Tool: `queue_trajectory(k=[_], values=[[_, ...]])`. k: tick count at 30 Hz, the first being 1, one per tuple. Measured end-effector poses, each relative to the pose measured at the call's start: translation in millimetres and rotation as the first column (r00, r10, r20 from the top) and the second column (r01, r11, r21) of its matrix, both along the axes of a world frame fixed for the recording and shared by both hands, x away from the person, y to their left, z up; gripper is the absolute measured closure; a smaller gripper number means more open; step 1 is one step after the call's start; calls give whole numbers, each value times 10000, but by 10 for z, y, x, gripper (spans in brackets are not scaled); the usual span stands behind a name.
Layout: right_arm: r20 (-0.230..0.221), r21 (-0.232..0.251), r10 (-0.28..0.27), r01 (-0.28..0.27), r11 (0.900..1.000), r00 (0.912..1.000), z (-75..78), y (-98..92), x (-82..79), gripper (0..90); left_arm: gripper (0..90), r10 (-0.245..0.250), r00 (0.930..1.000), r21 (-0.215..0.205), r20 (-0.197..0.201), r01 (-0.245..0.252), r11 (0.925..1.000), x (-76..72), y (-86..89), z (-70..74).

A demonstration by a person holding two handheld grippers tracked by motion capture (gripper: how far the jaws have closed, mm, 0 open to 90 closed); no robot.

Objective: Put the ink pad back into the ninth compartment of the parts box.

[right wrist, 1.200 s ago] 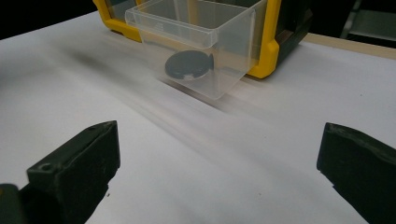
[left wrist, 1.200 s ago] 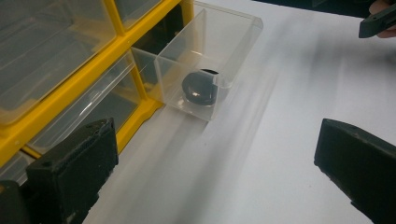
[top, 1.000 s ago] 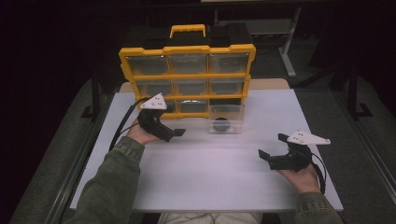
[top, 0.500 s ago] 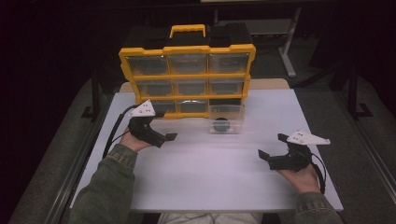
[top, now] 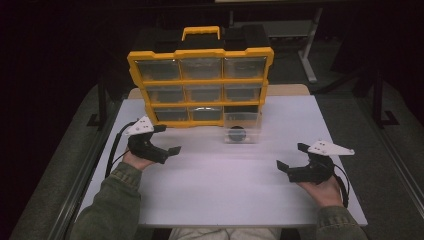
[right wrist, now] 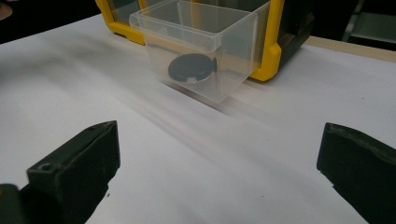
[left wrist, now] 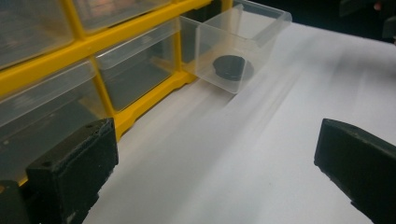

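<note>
The left claw [top: 166,140], jaws wide and empty, had drawn back toward the bench's [top: 215,190] left edge, away from the pulled-out clear drawer [top: 242,127] holding a black disc [top: 236,134]. The right claw [top: 292,159] rested open, well apart, suggesting the drawer was free for pushing shut.

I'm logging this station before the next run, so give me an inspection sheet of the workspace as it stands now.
Surface: white table top, bare in front of the organizer.
Job's things: yellow drawer organizer upright at the far edge; its bottom-right clear drawer is pulled out, with a black round disc lying inside.
Clutter: nothing seen.
Grippers: left gripper open, held above the table near the organizer's lower left corner; right gripper open, near the table's right side. Neither holds anything.
Cables: a black cable loops from the left gripper; another cable curves behind the right hand.
Surroundings: dark floor, with a grey metal stand leg behind the table.
</note>
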State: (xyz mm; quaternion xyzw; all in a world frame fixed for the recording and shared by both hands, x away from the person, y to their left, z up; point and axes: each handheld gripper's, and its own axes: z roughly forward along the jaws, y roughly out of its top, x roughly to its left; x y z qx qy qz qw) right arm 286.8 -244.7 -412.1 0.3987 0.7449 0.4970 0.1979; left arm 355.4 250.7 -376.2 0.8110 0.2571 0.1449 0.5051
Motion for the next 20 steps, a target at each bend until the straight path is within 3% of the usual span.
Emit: queue_trajectory(k=[7, 10, 15, 18, 20], values=[[9, 53, -24, 24, 10000, 10000, 7, -10, -2, 0, 0, 741, 9970, -809, 219, -721, 9941, -124, 187, -90], [6, 56, -11, 11, 10000, 10000, 4, -6, 0, 0, 0, 953, 9953, -932, 166, -933, 9913, -165, 257, -115], [-2, 70, 10, -10, 10000, 10000, 1, -3, 6, 0, 0, 1677, 9856, -1342, 228, -1632, 9774, -233, 394, -162], [28, 40, 76, -76, 10000, 10000, 6, 1, 11, 0, 0, 1921, 9811, -1726, 217, -1856, 9673, -263, 438, -173], [40, 32, 93, -93, 10000, 9999, 6, 1, 11, 0, 0, 1982, 9796, -1850, 325, -1890, 9644, -266, 448, -166]])
